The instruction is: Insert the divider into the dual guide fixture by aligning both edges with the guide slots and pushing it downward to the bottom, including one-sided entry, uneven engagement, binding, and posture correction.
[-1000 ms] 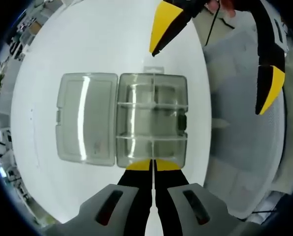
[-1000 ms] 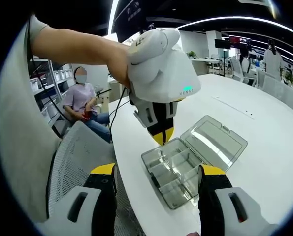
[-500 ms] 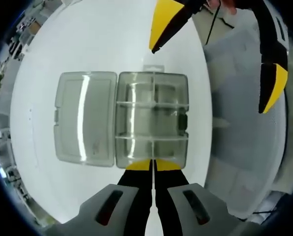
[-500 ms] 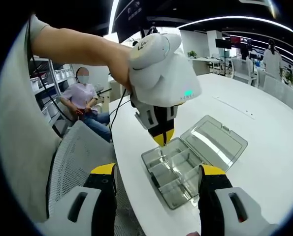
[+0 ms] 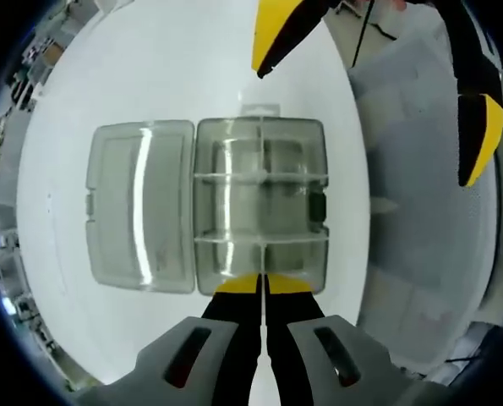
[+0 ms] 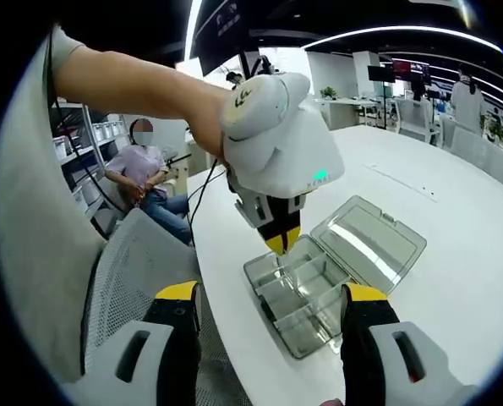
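Two tools are at work over one clear compartment box on the white desk [image 6: 454, 254].

Left tool [image 5: 262, 284]: jaws closed together to a thin line, tips just above the near wall of the box tray [image 5: 259, 207]. A thin clear divider [image 5: 261, 258] appears to be pinched edge-on between the tips, running into the near compartment; the piece is transparent and hard to separate from the tray's own ribs, so this is a judgement. In the right gripper view the left tool [image 6: 281, 243] points straight down at the tray [image 6: 297, 296], tips at the tray's left end.

Right tool [image 6: 268, 326]: jaws spread wide, nothing between them, held back on the near side of the box. In the left gripper view it [image 5: 378, 76] sits at the far right, well apart from the tray.

Box lid [image 5: 139, 205] lies flat and open, hinged to the left of the tray.

Step in hand, as judged: seating the divider into its two guide slots.
- Keep the divider vertical and square to the slots; check both edges enter together.
- Push straight down, lightly. If one edge leads or it binds, ease up, level the piece, then press again.
- The free right tool could steady the tray wall so the box does not slide on the smooth desk.
- How deep the divider sits cannot be told from these views.
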`<state>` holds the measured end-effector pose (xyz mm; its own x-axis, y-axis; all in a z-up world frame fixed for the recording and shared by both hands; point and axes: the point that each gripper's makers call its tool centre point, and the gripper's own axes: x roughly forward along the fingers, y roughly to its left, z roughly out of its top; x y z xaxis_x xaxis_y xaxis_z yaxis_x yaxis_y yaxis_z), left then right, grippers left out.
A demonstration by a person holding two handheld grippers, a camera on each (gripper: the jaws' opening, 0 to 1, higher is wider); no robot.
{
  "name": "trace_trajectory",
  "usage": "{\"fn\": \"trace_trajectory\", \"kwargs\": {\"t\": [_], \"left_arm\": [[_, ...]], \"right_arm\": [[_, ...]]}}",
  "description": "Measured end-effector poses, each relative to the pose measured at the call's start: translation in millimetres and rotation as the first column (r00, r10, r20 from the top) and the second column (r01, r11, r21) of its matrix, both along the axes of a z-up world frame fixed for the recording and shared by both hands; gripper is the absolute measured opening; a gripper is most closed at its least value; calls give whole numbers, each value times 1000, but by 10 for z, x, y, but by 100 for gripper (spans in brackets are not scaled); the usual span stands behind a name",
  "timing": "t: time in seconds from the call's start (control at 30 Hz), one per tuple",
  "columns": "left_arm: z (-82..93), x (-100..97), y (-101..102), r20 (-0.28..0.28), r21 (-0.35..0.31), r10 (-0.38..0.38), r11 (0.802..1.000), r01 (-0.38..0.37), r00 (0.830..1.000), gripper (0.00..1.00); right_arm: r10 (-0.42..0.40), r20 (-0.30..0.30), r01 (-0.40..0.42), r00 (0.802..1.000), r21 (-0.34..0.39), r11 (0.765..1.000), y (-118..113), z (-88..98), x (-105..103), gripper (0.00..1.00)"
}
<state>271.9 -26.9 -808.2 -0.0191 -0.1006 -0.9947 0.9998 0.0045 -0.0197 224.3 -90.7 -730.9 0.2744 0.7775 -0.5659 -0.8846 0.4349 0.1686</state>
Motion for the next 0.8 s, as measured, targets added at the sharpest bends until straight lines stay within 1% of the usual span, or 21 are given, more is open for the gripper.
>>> {"fn": "trace_trajectory", "kwargs": {"t": [0.47,0.8], "left_arm": [[-110,-1,7,-5,9,-21,1000,21,1000,0],[-166,-3,11,-16,12,-16,1000,16,1000,0]], "right_arm": [[-3,-7,3,1000,1,1000,-3,-20,16,65],[-6,-12,6,1000,3,1000,-13,-35,22,65]]}}
